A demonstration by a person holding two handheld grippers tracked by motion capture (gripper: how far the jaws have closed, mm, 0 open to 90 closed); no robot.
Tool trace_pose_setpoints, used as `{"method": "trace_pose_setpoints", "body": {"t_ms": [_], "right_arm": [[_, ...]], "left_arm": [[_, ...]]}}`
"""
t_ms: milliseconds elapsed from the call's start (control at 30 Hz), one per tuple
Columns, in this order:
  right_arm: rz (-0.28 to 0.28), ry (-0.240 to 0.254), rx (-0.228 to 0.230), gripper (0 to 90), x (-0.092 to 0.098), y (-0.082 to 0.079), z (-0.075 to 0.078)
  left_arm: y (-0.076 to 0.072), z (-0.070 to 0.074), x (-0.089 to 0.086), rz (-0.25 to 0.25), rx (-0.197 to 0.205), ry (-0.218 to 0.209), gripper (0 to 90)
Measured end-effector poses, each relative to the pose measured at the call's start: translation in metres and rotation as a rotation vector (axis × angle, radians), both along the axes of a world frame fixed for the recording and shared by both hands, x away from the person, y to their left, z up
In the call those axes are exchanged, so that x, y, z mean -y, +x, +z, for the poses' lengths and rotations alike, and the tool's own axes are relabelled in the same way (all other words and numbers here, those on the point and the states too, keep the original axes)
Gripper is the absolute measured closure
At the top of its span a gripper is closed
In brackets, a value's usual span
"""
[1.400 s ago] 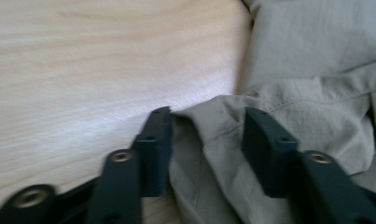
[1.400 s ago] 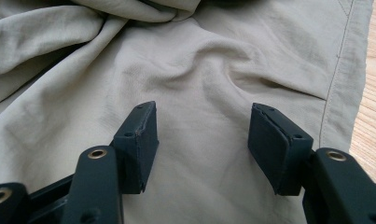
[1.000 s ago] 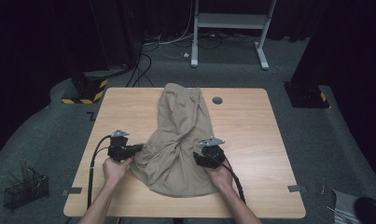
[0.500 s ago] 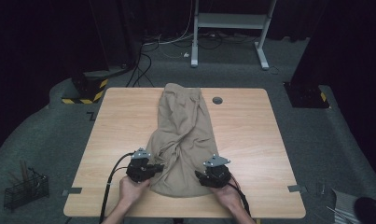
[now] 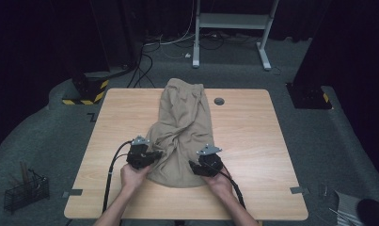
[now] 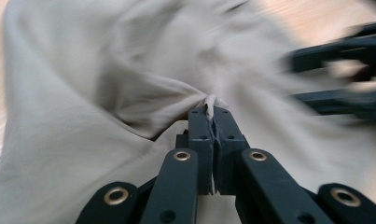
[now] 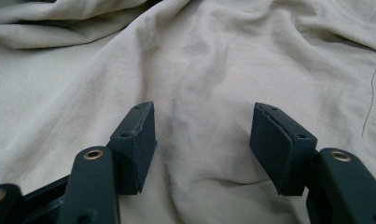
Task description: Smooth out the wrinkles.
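Observation:
A beige cloth garment (image 5: 185,127) lies rumpled along the middle of the wooden table (image 5: 253,141), its waistband at the far end. My left gripper (image 5: 156,154) is at the cloth's near left edge and is shut on a pinched fold of the cloth (image 6: 210,101), with the jaws pressed together in the left gripper view (image 6: 214,111). My right gripper (image 5: 193,165) is at the near right part of the garment. Its jaws stand wide apart just over the flat cloth (image 7: 204,60) in the right gripper view (image 7: 203,114), with nothing gripped. The right gripper (image 6: 337,77) also appears blurred in the left gripper view.
A round cable hole (image 5: 219,101) sits in the tabletop right of the garment. On the floor stand a wire basket (image 5: 25,190) at the left, a black-and-yellow base (image 5: 86,92) behind the table, and a white frame (image 5: 234,28) with cables.
My left gripper has moved right along the cloth's near edge, dragging the pinched fold. The right gripper dipped toward the table's front edge, then came back a little to the left.

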State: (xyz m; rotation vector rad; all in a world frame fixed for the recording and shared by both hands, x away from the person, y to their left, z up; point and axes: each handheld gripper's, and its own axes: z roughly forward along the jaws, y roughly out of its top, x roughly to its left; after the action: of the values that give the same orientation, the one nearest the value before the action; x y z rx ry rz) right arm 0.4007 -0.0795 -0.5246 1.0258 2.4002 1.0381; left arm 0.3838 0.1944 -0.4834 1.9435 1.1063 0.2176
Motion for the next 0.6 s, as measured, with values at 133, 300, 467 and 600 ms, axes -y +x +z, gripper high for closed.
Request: {"method": "trace_pose_setpoints", "body": {"t_ms": [133, 300, 467, 600], "right_arm": [[-0.036, 0.002, 0.001, 43.6, 0.004, -0.006, 0.000], [-0.037, 0.054, -0.021, 47.9, 0.015, -0.016, 0.007], [-0.038, 0.120, -0.013, 50.9, 0.030, -0.021, 0.022], [-0.052, 0.171, -0.022, 51.1, 0.038, -0.020, 0.027]], "left_arm": [[-0.029, 0.020, 0.020, -0.106, 0.045, -0.017, 87.8], [-0.049, 0.018, 0.052, -0.218, 0.030, -0.020, 87.5], [-0.052, 0.002, 0.091, -0.296, -0.021, -0.002, 87.2], [-0.046, -0.011, 0.112, -0.324, -0.051, 0.066, 86.4]]}}
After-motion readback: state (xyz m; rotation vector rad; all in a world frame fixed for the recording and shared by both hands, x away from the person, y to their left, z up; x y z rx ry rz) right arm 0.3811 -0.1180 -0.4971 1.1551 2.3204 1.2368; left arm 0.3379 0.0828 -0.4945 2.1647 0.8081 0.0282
